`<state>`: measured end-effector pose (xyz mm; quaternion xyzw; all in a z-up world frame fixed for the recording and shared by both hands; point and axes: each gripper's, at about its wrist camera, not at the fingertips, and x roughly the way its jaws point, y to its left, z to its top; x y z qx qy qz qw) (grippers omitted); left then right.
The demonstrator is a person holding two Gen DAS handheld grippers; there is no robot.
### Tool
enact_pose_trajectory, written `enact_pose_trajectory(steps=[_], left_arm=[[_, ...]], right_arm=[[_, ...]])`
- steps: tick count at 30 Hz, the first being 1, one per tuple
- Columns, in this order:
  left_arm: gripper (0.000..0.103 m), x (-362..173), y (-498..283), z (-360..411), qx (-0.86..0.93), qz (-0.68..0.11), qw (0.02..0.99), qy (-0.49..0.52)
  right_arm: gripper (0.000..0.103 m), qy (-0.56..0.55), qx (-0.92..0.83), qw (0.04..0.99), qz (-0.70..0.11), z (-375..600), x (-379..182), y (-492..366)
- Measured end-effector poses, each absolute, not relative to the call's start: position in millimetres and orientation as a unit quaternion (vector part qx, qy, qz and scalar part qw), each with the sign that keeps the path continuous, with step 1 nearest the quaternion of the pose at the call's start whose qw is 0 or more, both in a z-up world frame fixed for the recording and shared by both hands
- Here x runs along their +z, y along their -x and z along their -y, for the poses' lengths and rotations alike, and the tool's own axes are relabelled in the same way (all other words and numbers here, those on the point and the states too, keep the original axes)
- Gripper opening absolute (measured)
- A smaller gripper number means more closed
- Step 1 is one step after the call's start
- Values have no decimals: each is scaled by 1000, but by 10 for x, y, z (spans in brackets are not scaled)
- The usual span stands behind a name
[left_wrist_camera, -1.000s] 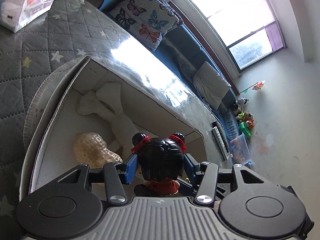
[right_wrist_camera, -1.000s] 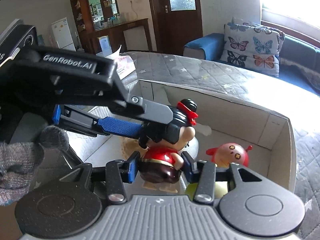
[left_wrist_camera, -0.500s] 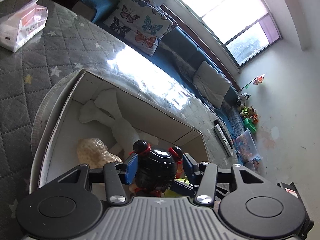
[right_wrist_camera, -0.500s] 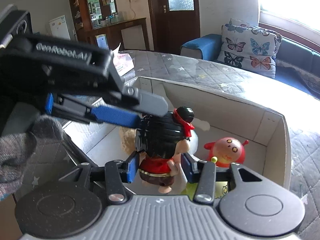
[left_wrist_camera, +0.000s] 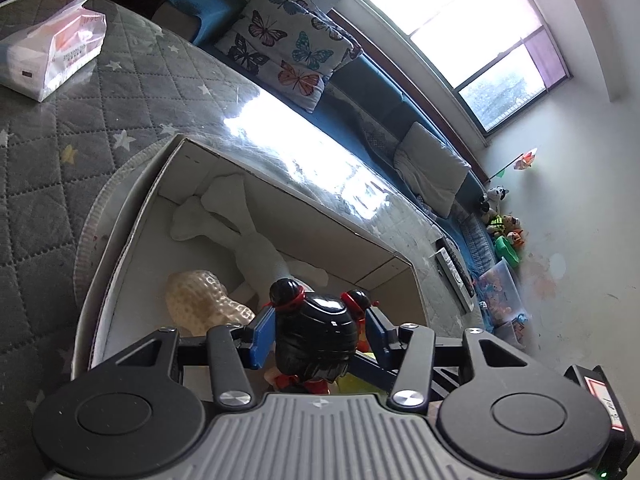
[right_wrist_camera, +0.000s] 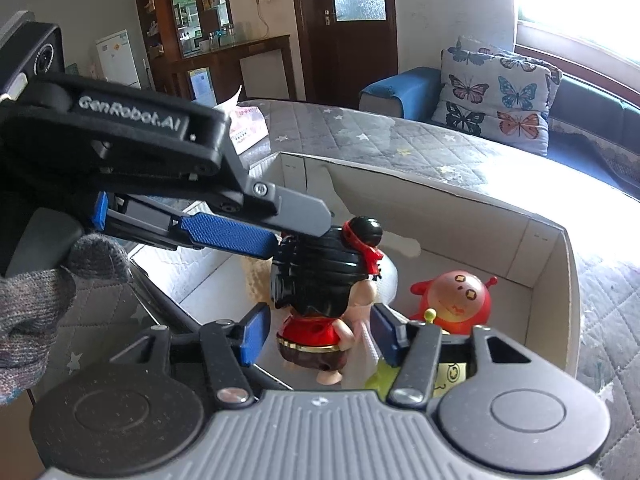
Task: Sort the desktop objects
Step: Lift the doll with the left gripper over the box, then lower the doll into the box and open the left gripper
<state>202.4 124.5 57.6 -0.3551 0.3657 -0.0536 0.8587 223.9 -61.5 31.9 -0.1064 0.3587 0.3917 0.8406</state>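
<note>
A doll (right_wrist_camera: pixel 320 280) with black hair buns and a red top hangs upright over the open cardboard box (right_wrist_camera: pixel 440 208). My left gripper (left_wrist_camera: pixel 320 334) is shut on the doll's head (left_wrist_camera: pixel 316 336), and one of its blue pads (right_wrist_camera: pixel 228 236) lies against the hair. My right gripper (right_wrist_camera: pixel 318 336) is around the doll's body, its jaws opening. A small gap shows on each side between its pads and the red top.
In the box (left_wrist_camera: pixel 132 240) lie a white plush toy (left_wrist_camera: pixel 248 240), a beige peanut-shaped toy (left_wrist_camera: pixel 200 296), a red round toy (right_wrist_camera: pixel 456 296) and a yellow-green one (right_wrist_camera: pixel 452 376). A tissue pack (left_wrist_camera: pixel 52 52) and a remote (left_wrist_camera: pixel 456 276) lie on the quilted table. A gloved hand (right_wrist_camera: pixel 36 312) holds the left gripper.
The doll has swung from tilted to upright. The right gripper's pads have come off its body and spread. The left gripper's pads stay on the head.
</note>
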Motion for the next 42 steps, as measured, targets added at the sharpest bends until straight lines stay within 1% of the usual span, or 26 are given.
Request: enact_pose_trajectory(steps=[4,7,9,12,15,23,25,28,30,33,36,42], left_arm=[[51,597,-1994,-1228,-52,-364,864,344],[51,647,-1960,-1200,-50,-357,873,328],[50,673,-1935,-1180,-50,-354,878,318],[50,707,-1889,-1135,-42,-351,889,290],[49,730,-1828,-1084,-39,-347,899,263],[49,776,-1625,-961,-26,-328,922,205],[49,781,-1579,-943,-26,-326,924,199],[49,788,-1501,-911,-20,-322,927,189],[49,797,-1458,-892,-18,-322,929,182],[49,814,-1369,-840,-18,-319,932,171],[49,834,-1274,-780,-16,-312,937,157],[49,862,-1121,-724,2,-306,942,138]], right_arm=[[56,106,391,843,-354,624,342,-2198],[58,106,385,849,-347,653,372,-2150],[67,104,382,852,-342,677,386,-2113],[68,103,376,858,-335,713,419,-2070],[76,96,369,864,-330,749,450,-2019],[84,82,344,880,-317,832,534,-1874],[88,82,340,883,-314,846,540,-1836],[90,87,328,890,-305,891,547,-1759],[96,83,325,892,-302,922,558,-1720],[101,75,320,896,-298,975,580,-1659],[103,71,315,899,-294,1017,603,-1588],[103,72,299,905,-295,1056,619,-1458]])
